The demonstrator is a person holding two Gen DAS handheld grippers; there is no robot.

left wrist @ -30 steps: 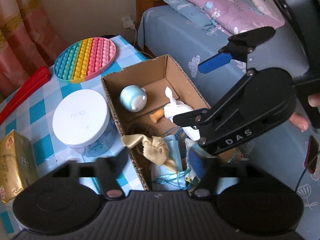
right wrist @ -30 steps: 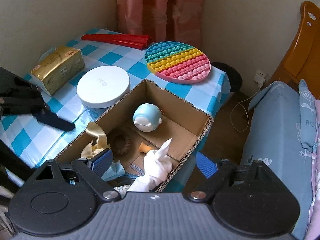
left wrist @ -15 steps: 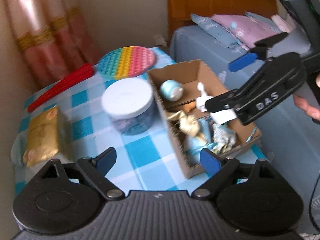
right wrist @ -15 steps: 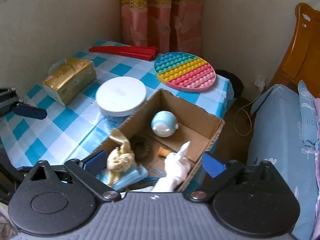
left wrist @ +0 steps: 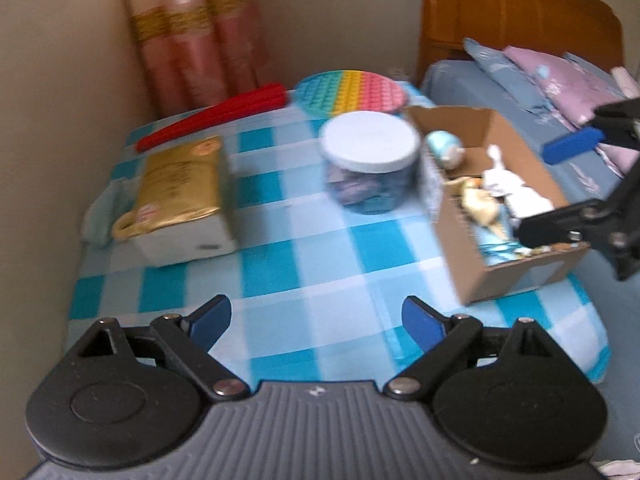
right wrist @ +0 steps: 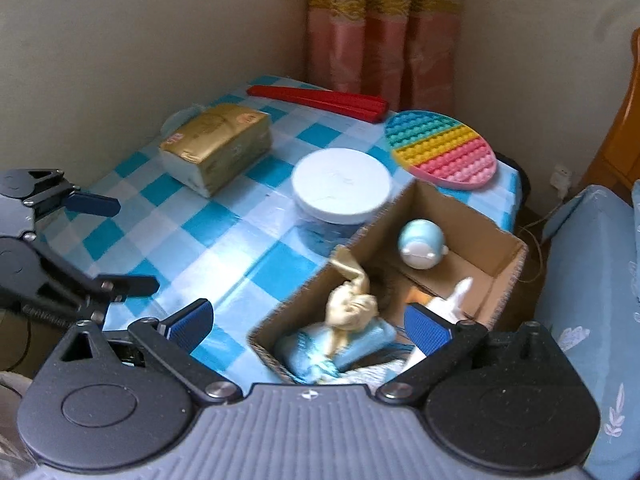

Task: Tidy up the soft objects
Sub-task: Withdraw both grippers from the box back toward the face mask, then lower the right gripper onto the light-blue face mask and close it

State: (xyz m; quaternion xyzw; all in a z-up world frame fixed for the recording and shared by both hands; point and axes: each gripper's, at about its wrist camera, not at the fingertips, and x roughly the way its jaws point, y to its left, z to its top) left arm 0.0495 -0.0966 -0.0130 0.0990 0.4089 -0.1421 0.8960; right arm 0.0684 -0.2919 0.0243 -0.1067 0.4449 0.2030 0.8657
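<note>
While soft toys sit piled in the box (right wrist: 504, 280), both grippers hang empty, jaws apart: left gripper (left wrist: 316, 320) over bare tablecloth (left wrist: 280, 264), right gripper (right wrist: 308, 320) above the box's near end, likely finished.

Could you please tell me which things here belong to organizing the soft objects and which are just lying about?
Job: cardboard box; beige cloth, blue cloth, white cloth and round blue toy inside it; left gripper and right gripper, both open.

Lying about: tissue pack, lidded jar, rainbow bubble mat, red folded fan.
</note>
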